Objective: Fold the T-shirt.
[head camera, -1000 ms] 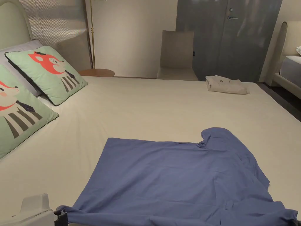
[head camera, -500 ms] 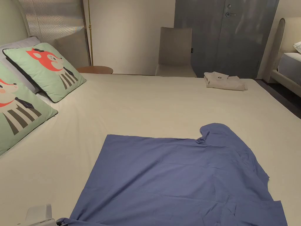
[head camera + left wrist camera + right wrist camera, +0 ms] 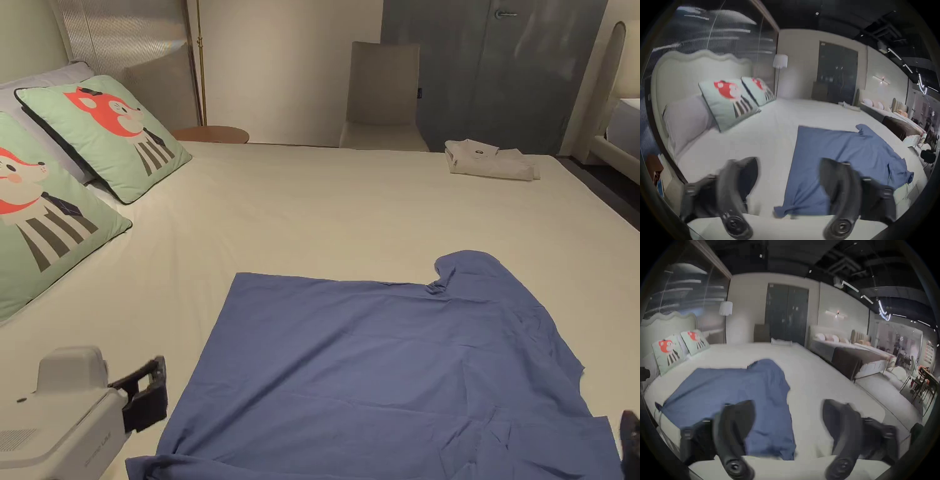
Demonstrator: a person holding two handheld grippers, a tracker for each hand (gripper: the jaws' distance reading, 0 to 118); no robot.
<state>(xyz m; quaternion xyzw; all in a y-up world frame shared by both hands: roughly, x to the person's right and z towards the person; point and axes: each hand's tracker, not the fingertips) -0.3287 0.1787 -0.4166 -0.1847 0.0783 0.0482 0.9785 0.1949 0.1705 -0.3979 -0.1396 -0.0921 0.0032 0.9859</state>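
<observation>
Lying spread flat on the bed (image 3: 350, 206), the blue T-shirt (image 3: 375, 369) is unfolded; left gripper (image 3: 788, 181) and right gripper (image 3: 788, 420) hover above it, fingers wide, empty. Next: grab the near hem and shoulder corners.

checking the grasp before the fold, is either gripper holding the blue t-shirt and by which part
Nothing is held. The left gripper and right gripper are both open, off the T-shirt.

The left tool (image 3: 147, 394) is held low at the person's left, its white housing nearest them and its black jaws pointing forward; the jaws stand wide apart with nothing between them; the right tool (image 3: 788, 412) has its dark jaws spread just as wide, gripping nothing.
</observation>
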